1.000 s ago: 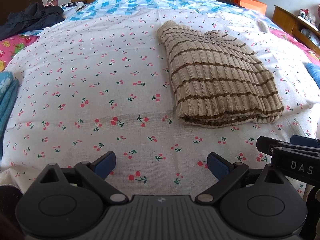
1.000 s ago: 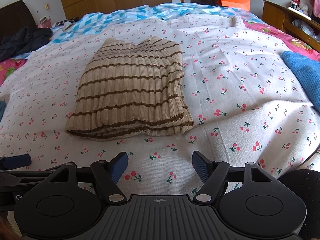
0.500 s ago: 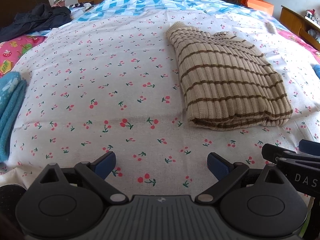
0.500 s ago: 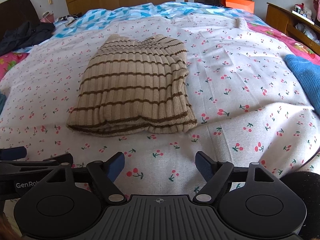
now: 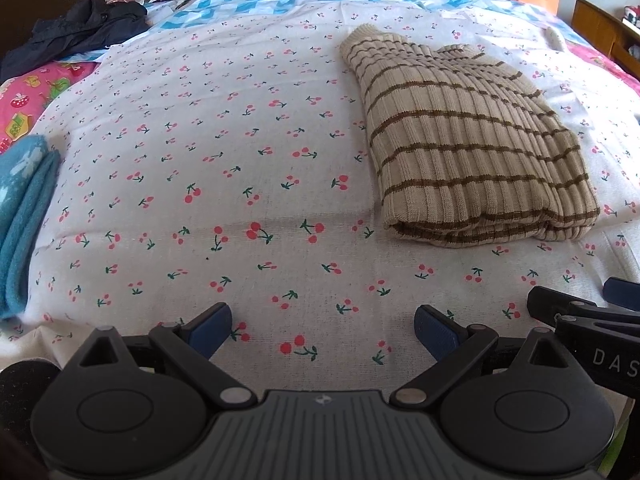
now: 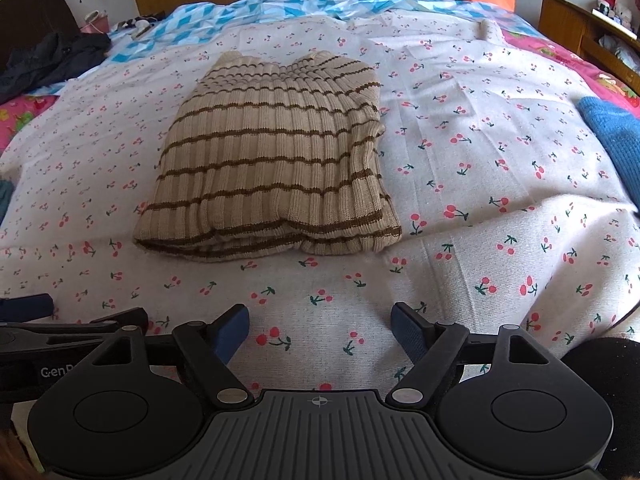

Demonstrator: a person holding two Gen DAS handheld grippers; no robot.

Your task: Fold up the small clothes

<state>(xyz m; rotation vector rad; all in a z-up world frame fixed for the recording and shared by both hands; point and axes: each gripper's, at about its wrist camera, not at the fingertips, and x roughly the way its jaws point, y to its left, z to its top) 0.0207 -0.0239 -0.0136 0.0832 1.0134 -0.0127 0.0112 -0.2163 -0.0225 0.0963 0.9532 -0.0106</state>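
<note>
The striped sweater (image 6: 272,168) lies folded into a compact rectangle on the cherry-print sheet (image 5: 224,168) of the bed, its doubled edge toward the cameras and the layers stacked fairly squarely, though the far end looks a little bunched. As a judgement, the fold on this piece is finished and the step in hand is the pause after letting go.

The right gripper (image 6: 320,330) hovers near the sweater's near edge but apart from it; its jaws have just been opening and now stand wide, with only sheet between the fingers (image 6: 408,330). The left gripper (image 5: 324,332) sits just beside it, equally spread and holding nothing, with the sweater off to its right.

A folded blue knit (image 5: 24,220) rests at the left edge of the bed and another blue piece (image 6: 612,136) at the right. The next move likely calls for shifting the sweater aside or reaching for an unfolded garment, gripping at an edge so the stack does not splay.
</note>
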